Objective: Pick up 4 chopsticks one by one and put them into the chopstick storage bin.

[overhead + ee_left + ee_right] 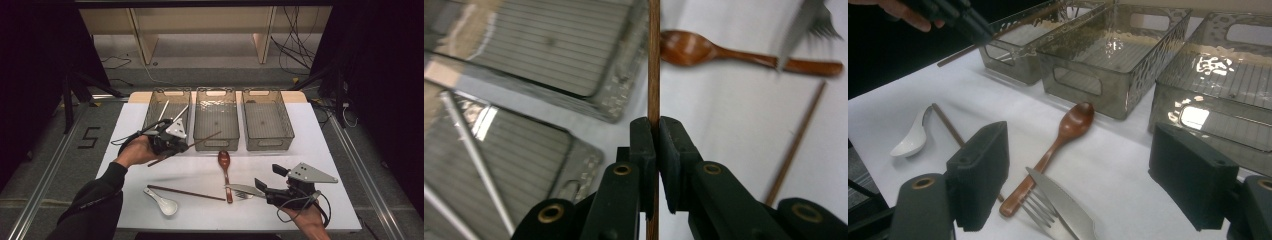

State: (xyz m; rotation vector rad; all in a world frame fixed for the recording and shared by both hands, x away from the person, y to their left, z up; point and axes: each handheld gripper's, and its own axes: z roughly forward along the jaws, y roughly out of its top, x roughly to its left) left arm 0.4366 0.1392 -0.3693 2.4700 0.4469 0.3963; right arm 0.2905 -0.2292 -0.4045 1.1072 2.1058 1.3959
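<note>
Cutlery lies nearest on the white bench (320,210): a white soup spoon (162,201), a loose brown chopstick (186,193), a wooden spoon (225,167), and a knife (243,189) crossing a fork (243,195) just ahead of the right gripper (260,185), whose fingers (979,172) stand wide apart with nothing between them, low over the knife and fork. Farther in, the left gripper (181,146) hangs above the bench by the front edge of the left basket (151,112), its fingers (643,145) pinched shut on a second chopstick (653,60). That chopstick is a thin, straight, dark brown wooden rod with a smooth finish; it sticks out both sides of the fingers and slopes up toward the middle basket (216,118). It is likely very light and stiff, but narrow and slick enough to swivel or slip if held loosely, so a firm pinch near the middle, as here, should keep it balanced and steady while it is tipped into a basket. At the back stand three clear grey plastic baskets in a row; the left one holds a few pale sticks (163,110), the middle and the right basket (266,120) look empty.
</note>
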